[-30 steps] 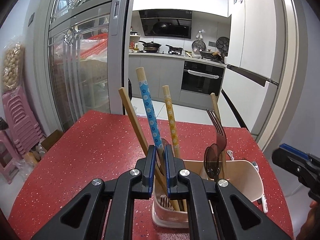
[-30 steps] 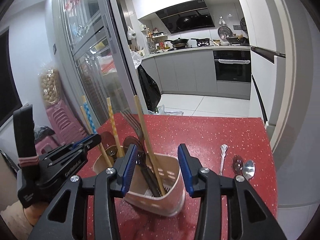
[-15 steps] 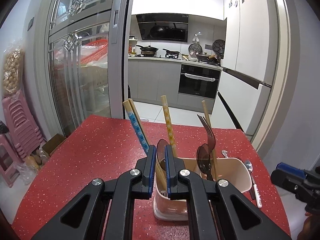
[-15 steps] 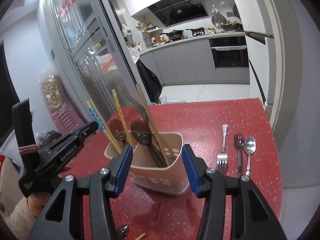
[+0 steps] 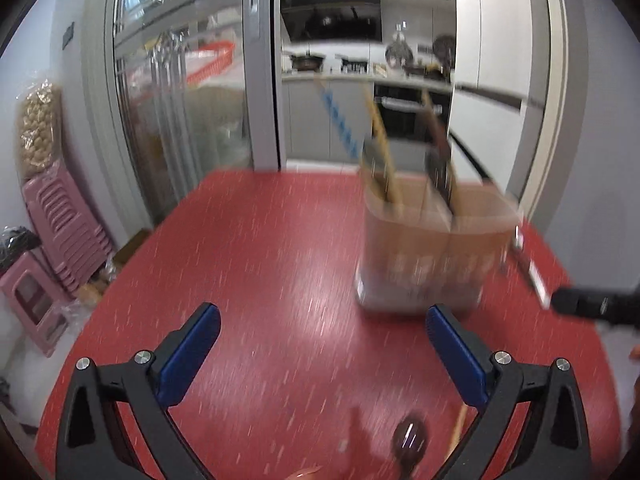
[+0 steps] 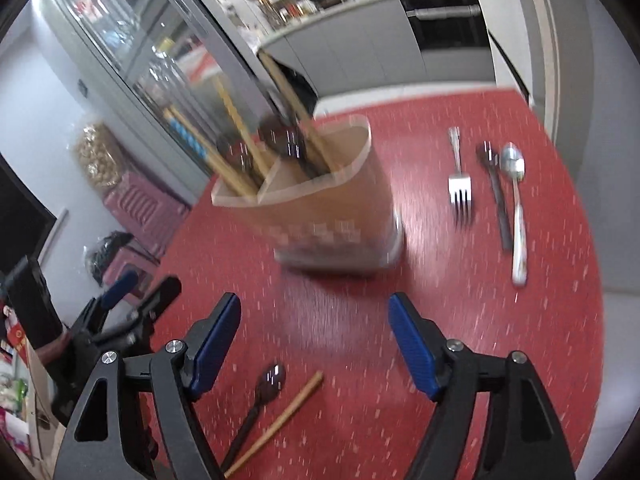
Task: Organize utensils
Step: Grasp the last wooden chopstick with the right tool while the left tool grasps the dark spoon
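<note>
Since a second ago we have pulled both tongs back from the utensil holder (image 6: 316, 196); the blue-patterned chopstick that the left tongs (image 5: 320, 354) pinched now stands in the holder, and those tongs are opening wide with nothing between them. Our right tongs (image 6: 314, 340) are also opening, empty, over the red table (image 6: 460, 320). Just under them lie a dark spoon (image 6: 264, 396) and a wooden chopstick (image 6: 280, 420), side by side. Beyond the holder lie a fork (image 6: 458, 180), another dark spoon (image 6: 496, 196) and a steel spoon (image 6: 516, 208). We judge these light, stiff and flat on the surface, so likely to slip; we would pinch the near spoon across mid-handle.
</note>
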Tool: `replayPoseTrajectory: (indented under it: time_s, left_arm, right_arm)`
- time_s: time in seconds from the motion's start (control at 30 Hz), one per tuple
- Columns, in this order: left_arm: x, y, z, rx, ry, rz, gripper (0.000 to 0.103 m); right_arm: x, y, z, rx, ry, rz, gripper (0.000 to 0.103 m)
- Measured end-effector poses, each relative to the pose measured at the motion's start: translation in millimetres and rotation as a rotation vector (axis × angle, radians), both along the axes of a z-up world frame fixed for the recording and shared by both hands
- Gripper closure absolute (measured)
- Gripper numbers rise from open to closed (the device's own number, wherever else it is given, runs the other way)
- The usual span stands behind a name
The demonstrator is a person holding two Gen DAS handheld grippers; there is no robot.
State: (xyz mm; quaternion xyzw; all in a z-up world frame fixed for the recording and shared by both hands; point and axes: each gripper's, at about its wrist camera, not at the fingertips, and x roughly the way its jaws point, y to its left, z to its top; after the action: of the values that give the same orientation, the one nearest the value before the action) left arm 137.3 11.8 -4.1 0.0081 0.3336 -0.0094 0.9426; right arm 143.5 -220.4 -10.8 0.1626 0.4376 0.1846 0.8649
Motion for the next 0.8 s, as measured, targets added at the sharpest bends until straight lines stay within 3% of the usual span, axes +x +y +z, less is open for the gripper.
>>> replayPoseTrajectory:
  time_s: [0.2,0.47,0.8]
  left_arm:
    - [-28,22,-40,-0.009,0.143,-0.016,0.0]
    - [-51,34,-62,-0.058,0.22,-0.049,0.0]
    - [-62,49,-66,-0.027,0.202,-0.024,0.0]
  right_arm:
    - [-22,21,-31,-0.058,0.139,0.015,0.024]
    - [-35,51,-68,-0.087,0.315,0.051,0.025]
    - [-28,71,-91,-0.114,0.45,0.005,0.054]
